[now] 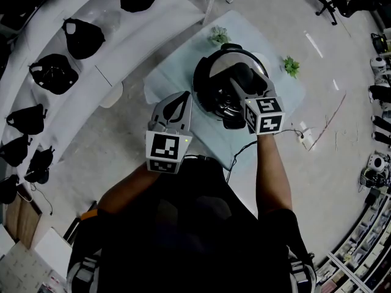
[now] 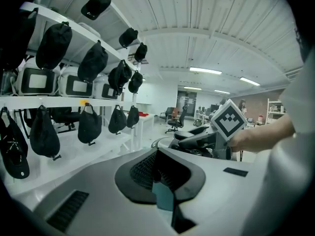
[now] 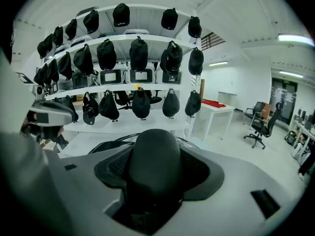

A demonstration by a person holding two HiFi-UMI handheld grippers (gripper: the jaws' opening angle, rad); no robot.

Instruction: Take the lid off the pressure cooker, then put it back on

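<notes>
Right claw (image 3: 152, 159) is clamped on the dark lid handle (image 1: 240, 76), and we see the rounded grip filling its jaws. That handle runs lengthwise from the middle of the lid (image 1: 227, 57) toward us. The pressure cooker (image 1: 209, 84) stands mid-table (image 1: 174, 72). Left claw (image 1: 177, 105) hovers just beside it, jaws together, empty. Whether the lid is seated, we can't tell: the right claw covers the near side.
</notes>
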